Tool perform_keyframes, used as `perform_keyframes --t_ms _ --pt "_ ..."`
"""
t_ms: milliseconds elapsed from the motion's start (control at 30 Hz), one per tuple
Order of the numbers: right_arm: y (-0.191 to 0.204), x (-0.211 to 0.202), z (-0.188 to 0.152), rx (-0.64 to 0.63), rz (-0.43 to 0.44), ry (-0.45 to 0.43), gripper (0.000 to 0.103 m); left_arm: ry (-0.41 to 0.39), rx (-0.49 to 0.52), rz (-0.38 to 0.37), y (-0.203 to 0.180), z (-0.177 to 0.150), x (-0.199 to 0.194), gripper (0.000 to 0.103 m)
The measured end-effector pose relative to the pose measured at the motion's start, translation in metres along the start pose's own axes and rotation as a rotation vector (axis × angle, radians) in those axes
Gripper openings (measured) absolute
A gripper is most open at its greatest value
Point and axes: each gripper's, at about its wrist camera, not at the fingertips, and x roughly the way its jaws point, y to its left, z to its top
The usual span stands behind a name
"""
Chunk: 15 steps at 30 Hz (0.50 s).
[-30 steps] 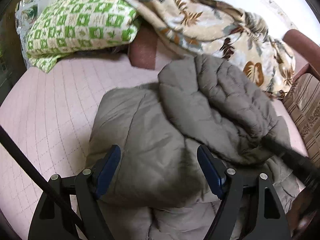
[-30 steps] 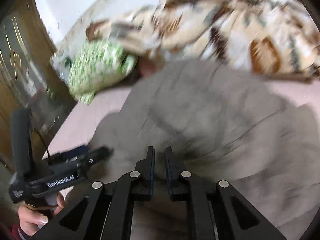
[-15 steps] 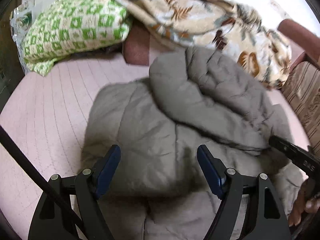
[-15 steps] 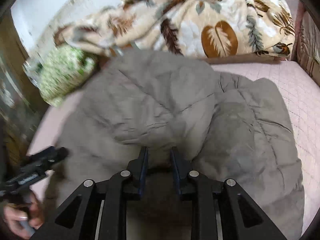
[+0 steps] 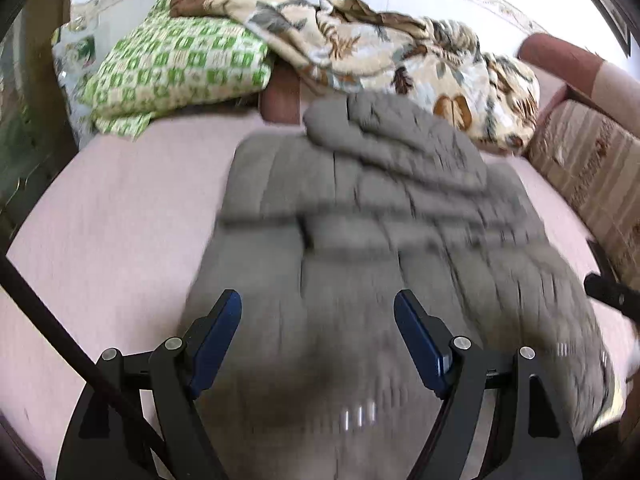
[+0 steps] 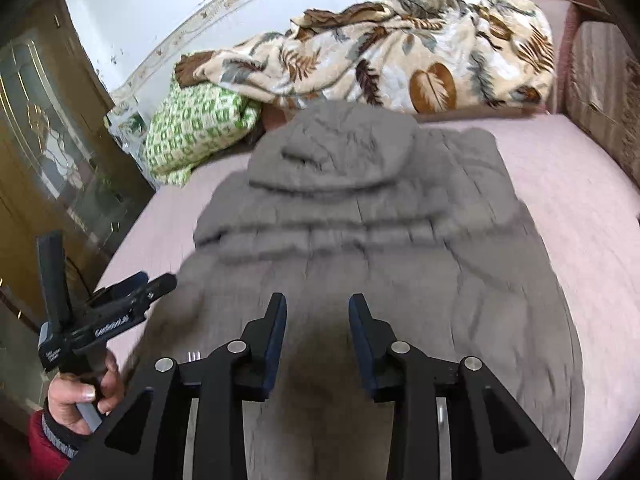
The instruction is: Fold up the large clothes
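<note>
With the grey padded jacket [image 6: 360, 216] spread across the middle of the pink bed [image 6: 580, 184], both tongs hang empty above its near hem, the left gripper [image 5: 318, 336] wide, the right gripper [image 6: 317, 330] opening, so the next fold likely needs fresh grips on that hem.

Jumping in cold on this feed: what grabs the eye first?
A big grey padded coat sprawls across the middle of the pink bed cover, hood end toward the far side. Behind it lies a crumpled leaf-print blanket, with a green checked pillow at its left. Both grippers, left and right, hover over the coat's near end, holding nothing; the right's jaws are opening.
</note>
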Motion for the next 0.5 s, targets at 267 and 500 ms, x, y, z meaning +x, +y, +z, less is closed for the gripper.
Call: perform_keyframes --t_ms 267,500 --pt "0.003 0.004 -0.078 -0.009 -0.064 0.066 0.035 0.107 -0.017 0.039 -0.007 -0.080 -0.010 0.078" --pt "0.012 0.026 -0.116 -0.142 -0.157 0.067 0.039 0.078 0.107 0.172 -0.026 -0.102 0.007 0.084"
